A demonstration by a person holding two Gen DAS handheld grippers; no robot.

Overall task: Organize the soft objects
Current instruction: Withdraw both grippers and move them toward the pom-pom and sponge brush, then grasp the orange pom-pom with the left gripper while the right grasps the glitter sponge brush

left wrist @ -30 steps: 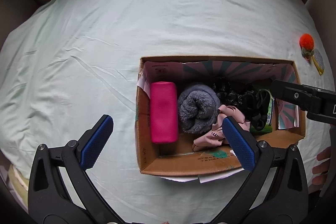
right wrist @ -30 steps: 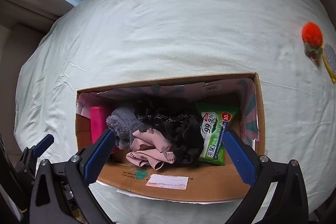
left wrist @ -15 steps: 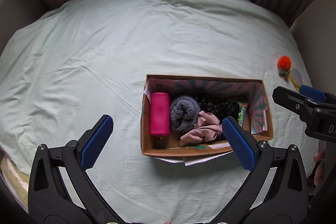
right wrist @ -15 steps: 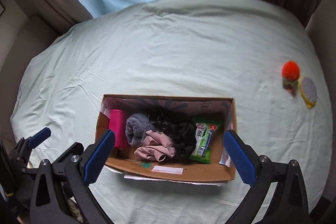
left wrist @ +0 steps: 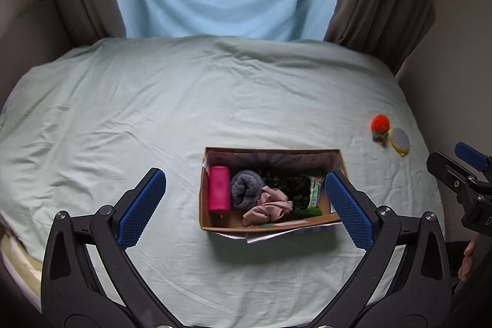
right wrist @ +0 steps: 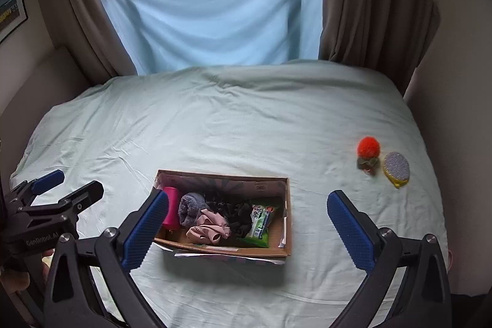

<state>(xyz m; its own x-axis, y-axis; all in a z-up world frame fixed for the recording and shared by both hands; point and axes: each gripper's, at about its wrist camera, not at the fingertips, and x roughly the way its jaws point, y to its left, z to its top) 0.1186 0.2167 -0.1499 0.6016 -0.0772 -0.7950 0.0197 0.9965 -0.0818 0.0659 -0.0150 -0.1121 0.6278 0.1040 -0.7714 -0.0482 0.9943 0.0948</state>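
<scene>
Cardboard box (left wrist: 264,228) between gripper (left wrist: 246,205) fingers

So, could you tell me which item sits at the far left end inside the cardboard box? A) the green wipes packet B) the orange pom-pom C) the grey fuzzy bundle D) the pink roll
D: the pink roll lies against the left wall of the cardboard box, with the grey fuzzy bundle next to it.

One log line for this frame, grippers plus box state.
left gripper: open, empty | right gripper: open, empty | box: on bed, filled with soft items | pom-pom: outside box
</scene>
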